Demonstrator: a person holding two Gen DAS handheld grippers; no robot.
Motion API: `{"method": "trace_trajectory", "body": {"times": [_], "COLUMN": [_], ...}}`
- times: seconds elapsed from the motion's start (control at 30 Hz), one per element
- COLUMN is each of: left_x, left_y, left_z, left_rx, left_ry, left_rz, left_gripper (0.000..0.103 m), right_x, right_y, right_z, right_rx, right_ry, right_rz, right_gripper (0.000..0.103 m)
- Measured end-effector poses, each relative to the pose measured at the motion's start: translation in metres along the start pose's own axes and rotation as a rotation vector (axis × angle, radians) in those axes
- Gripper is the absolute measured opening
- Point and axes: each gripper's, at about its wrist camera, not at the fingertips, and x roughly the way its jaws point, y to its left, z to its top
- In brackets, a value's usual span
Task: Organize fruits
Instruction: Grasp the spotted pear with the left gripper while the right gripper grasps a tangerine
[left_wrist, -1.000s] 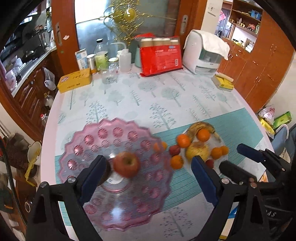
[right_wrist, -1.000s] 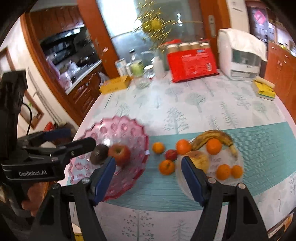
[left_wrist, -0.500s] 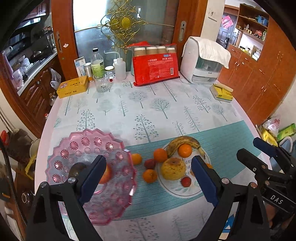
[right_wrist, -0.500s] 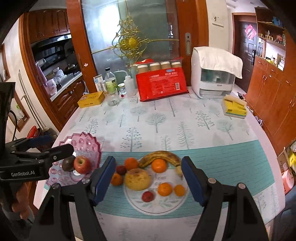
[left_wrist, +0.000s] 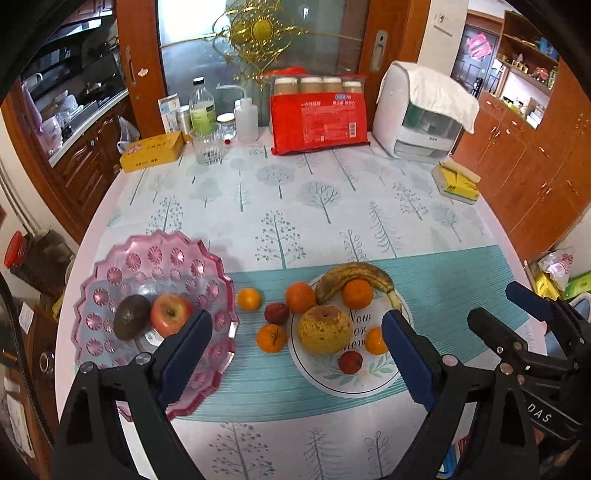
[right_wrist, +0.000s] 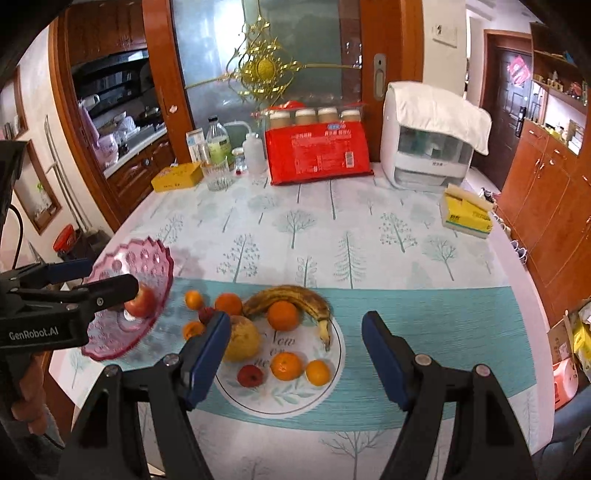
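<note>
A pink glass dish (left_wrist: 122, 273) (right_wrist: 147, 258) at the table's left holds a red apple (left_wrist: 169, 313) (right_wrist: 142, 301) and a dark avocado (left_wrist: 131, 322). To its right, a white plate (left_wrist: 369, 380) (right_wrist: 280, 398) carries a banana (left_wrist: 354, 275) (right_wrist: 291, 297), a yellow pear (left_wrist: 324, 330) (right_wrist: 242, 338), oranges and a small red fruit. Several small oranges and a red plum (left_wrist: 277, 313) lie on the cloth between them. My left gripper (left_wrist: 295, 347) hangs open above the loose fruit, holding nothing. Over the plate my right gripper (right_wrist: 295, 347) is also open and holds nothing.
At the table's far side stand a red package (left_wrist: 317, 118), bottles, a glass (left_wrist: 208, 147), a yellow box (left_wrist: 153, 151), a white appliance (left_wrist: 424, 118) and a yellow tissue pack (left_wrist: 458, 182). Wooden cabinets flank the table on both sides.
Both grippers have pulled back and to the right, away from the pink dish. The apple and avocado stay in the dish. Both stayed open throughout.
</note>
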Motion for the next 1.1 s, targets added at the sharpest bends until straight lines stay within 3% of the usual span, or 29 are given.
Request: {"method": "trace_trajectory", "body": {"times": [0.47, 0.6, 0.9, 1.1], "left_x": [0.091, 0.116, 0.151, 0.168], "left_y": [-0.001, 0.001, 0.0, -0.002], "left_z": [-0.035, -0.045, -0.044, -0.042], "left_rx": [-0.069, -0.098, -0.144, -0.184], "left_ry": [0.184, 0.24, 0.288, 0.325], "left_rz": [0.028, 0.004, -0.025, -0.047], "left_gripper": [0.092, 0.092, 0.092, 0.092], "right_x": [0.073, 0.097, 0.144, 0.156], "right_y": [-0.003, -0.002, -0.002, 0.007], "right_z": [-0.036, -0.046, -0.055, -0.057], "right_rx": [-0.131, -0.165, -0.213, -0.288], "right_ry": [0.141, 0.189, 0.286, 0.281], "right_rz": [0.132, 0.161, 0.178, 0.181], "right_gripper": [0.073, 0.062, 0.054, 0.053]}}
